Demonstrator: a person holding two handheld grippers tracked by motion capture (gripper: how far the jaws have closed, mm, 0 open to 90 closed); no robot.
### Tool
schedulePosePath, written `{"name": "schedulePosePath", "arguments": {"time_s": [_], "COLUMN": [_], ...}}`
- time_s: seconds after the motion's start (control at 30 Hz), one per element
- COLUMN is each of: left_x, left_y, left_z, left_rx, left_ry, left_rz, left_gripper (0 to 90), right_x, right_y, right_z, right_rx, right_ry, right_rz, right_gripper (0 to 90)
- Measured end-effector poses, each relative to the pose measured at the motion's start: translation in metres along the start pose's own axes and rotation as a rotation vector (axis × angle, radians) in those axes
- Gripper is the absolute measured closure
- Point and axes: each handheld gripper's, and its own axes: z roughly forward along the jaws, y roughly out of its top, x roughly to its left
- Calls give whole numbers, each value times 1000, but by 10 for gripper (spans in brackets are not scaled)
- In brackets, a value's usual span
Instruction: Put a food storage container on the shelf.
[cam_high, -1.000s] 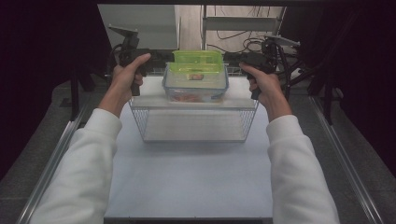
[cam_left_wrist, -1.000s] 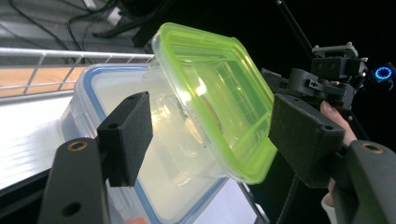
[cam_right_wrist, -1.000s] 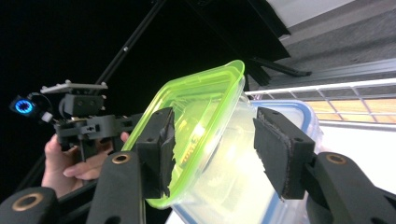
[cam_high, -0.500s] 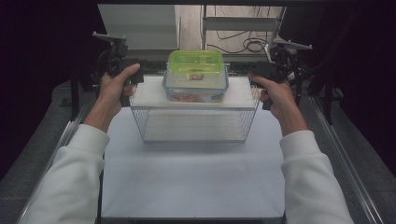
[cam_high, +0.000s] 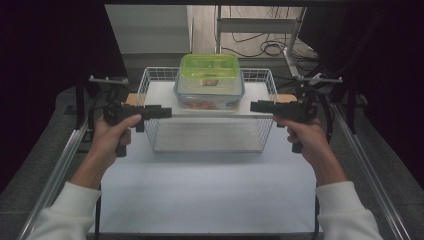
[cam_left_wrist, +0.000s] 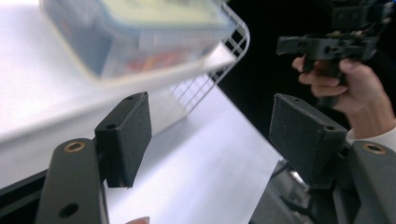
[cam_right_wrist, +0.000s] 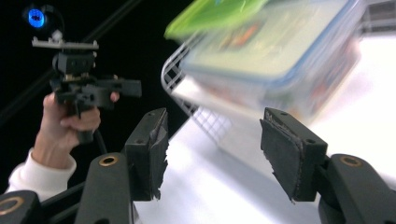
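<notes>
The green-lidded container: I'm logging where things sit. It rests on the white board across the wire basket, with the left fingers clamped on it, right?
Not clamped. In the high view the left gripper is open beside the wire basket, apart from the green-lidded container, which does rest on the white board across the basket.

White table (cam_high: 200, 195) — wire basket (cam_high: 150, 85) on it, far side, w/ board across rim.
</notes>
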Motion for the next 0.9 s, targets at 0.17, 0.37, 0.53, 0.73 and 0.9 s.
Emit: {"name": "schedulePosePath", "arguments": {"time_s": [0.17,0.37,0.53,0.73,0.9], "left_x": [-4,1,11,16,21], "left_y": [-48,-106,-143,-173,-183], "left_z": [-1,1,7,20,23], "left_rx": [14,55,99,187,202], "left_ry": [4,14,46,121,138], "left_rz": [29,28,6,37,35], "left_gripper": [289,288,291,290,284], "right_x": [8,3,-8,-19,-26], "right_y": [-41,-99,-144,-179,-195], "right_z": [-4,-8,-8,-2,7], "right_rx": [60,109,161,231,265], "right_ry": [-1,-17,-51,-78,-94], "right_rz": [-63,-87,-92,-77,-68], "right_gripper": [406,394,385,374,366]}}
